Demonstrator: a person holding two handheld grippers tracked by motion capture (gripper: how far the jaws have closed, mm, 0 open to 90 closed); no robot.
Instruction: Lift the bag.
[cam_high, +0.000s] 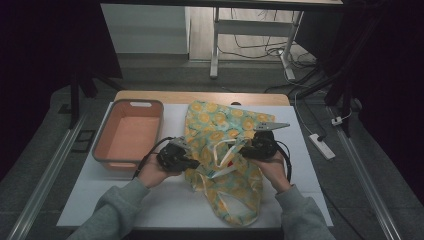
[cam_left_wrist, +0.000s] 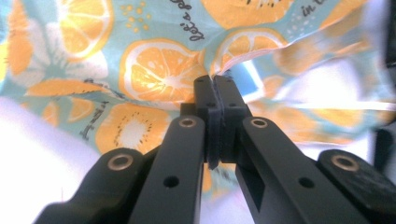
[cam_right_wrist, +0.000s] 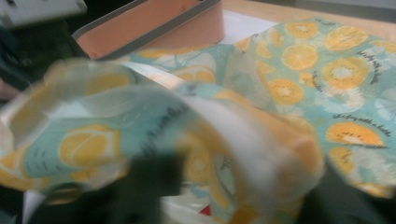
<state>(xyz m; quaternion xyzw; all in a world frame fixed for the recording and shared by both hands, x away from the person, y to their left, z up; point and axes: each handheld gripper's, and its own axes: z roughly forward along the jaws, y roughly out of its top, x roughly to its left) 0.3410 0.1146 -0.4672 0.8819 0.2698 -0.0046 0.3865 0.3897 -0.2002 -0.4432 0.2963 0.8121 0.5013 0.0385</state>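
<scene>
**Now: citrus-print cloth bag gripped at one edge**

Here the cloth bag (cam_high: 225, 150), teal with orange slices printed over it, lies crumpled across the middle of the white table (cam_high: 165, 200), its far end toward the wooden edge and its near end by the person's sleeves. The left gripper (cam_high: 192, 162) sits at the bag's left edge. In the left gripper view its two black jaws are pressed together with a fold of the fabric (cam_left_wrist: 154, 70) pinched between the tips, just under a printed orange slice. The right gripper (cam_high: 245, 145) rests on the bag's right half, near the pale handles. In the right gripper view a blurred hump of fabric (cam_right_wrist: 140, 130) drapes over its jaws, so whether they stand apart or clamp the cloth cannot be told. An orange tub (cam_high: 129, 135) with a grey rim stands left of the bag, close beside the left hand (cam_high: 152, 172).
</scene>
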